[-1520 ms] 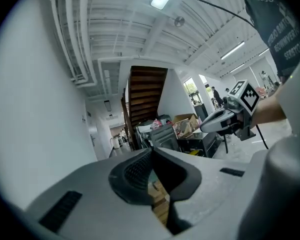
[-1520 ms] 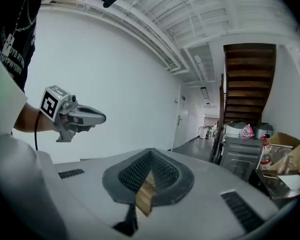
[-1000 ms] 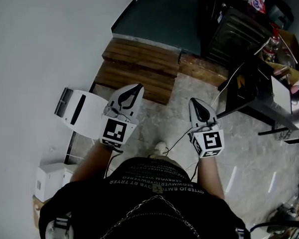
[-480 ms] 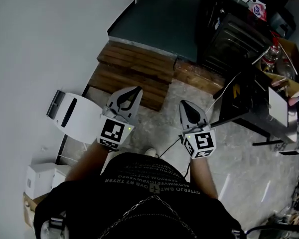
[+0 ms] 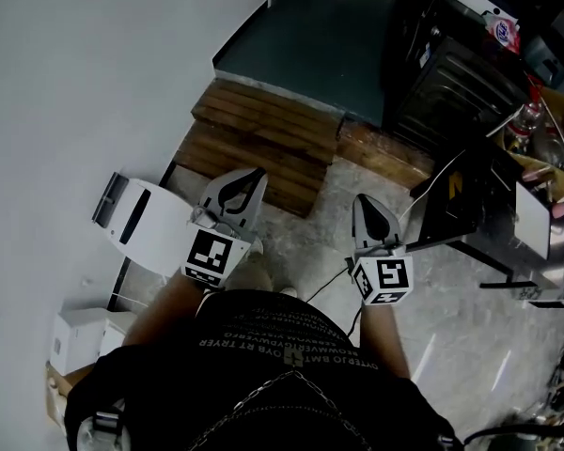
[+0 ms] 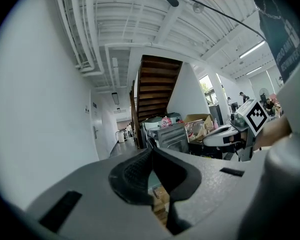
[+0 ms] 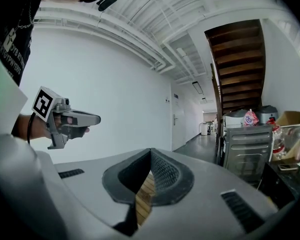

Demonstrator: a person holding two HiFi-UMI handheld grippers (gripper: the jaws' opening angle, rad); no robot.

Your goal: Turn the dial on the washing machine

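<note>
Both grippers are held in front of the person's body above a stone floor. My left gripper (image 5: pixel 255 173) has its jaws closed together with nothing between them, as the left gripper view (image 6: pixel 152 153) confirms. My right gripper (image 5: pixel 361 199) is shut as well and empty, its tips meeting in its own view (image 7: pixel 150 152). Each gripper shows in the other's view: the left gripper (image 7: pixel 70 119) against the white wall, the right gripper (image 6: pixel 229 133) before the clutter. No washing machine dial can be made out. A grey slatted appliance (image 7: pixel 247 146) stands ahead on the right.
A low wooden platform (image 5: pixel 263 139) lies ahead on the floor. A white box-like device (image 5: pixel 141 216) and white cartons (image 5: pixel 80 334) sit along the left wall. Dark appliances (image 5: pixel 451 73) and a cluttered bench (image 5: pixel 536 195) fill the right. A wooden staircase (image 6: pixel 157 84) rises beyond, with a corridor beside it.
The person has stepped a little, so the floor and platform shifted in view. Both grippers stayed side by side and shut; the right one sits slightly lower and nearer the body.
</note>
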